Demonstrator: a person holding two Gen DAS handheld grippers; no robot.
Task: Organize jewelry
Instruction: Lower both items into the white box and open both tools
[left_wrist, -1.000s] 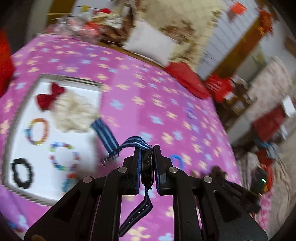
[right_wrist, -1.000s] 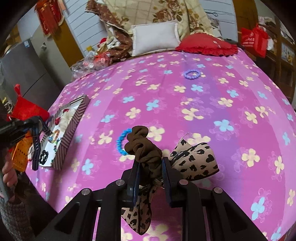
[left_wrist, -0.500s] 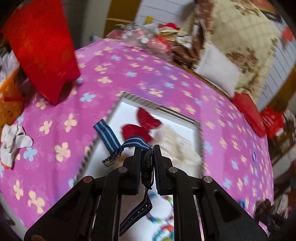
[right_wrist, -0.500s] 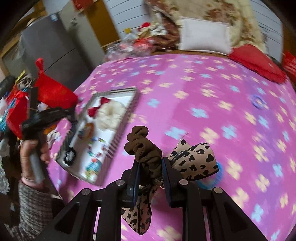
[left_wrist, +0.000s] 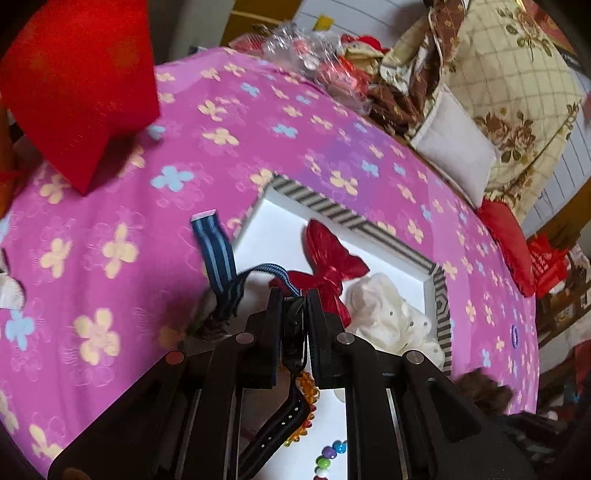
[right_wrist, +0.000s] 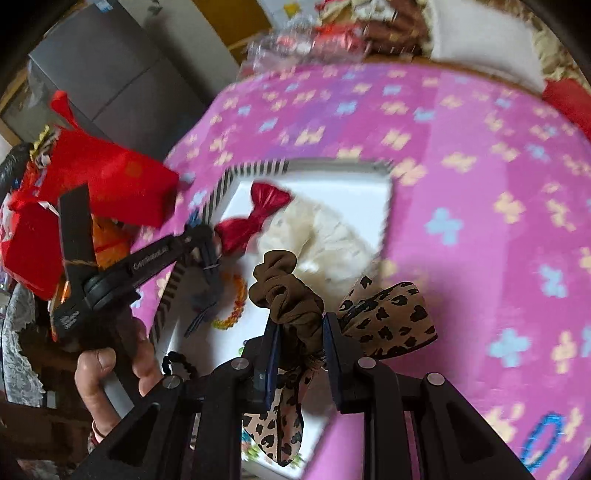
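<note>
On the left, the left gripper (left_wrist: 294, 306) is clamped on a blue-striped fabric watch strap (left_wrist: 217, 254) above the white tray with a striped rim (left_wrist: 328, 206), which lies on the pink flowered cloth (left_wrist: 110, 251). A shiny red bow (left_wrist: 328, 262) and a cream scrunchie (left_wrist: 384, 314) lie in the tray. To the right, the right gripper (right_wrist: 298, 332) pinches a brown scrunchie with a leopard-print bow (right_wrist: 384, 317) over the tray's near end.

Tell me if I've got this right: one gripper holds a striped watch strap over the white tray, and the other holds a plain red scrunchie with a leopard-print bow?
Nearly. The scrunchie clamped in the right gripper is brown, not red, as the right wrist view shows; its bow is leopard print. The left gripper does hold the striped watch strap over the white tray.
</note>
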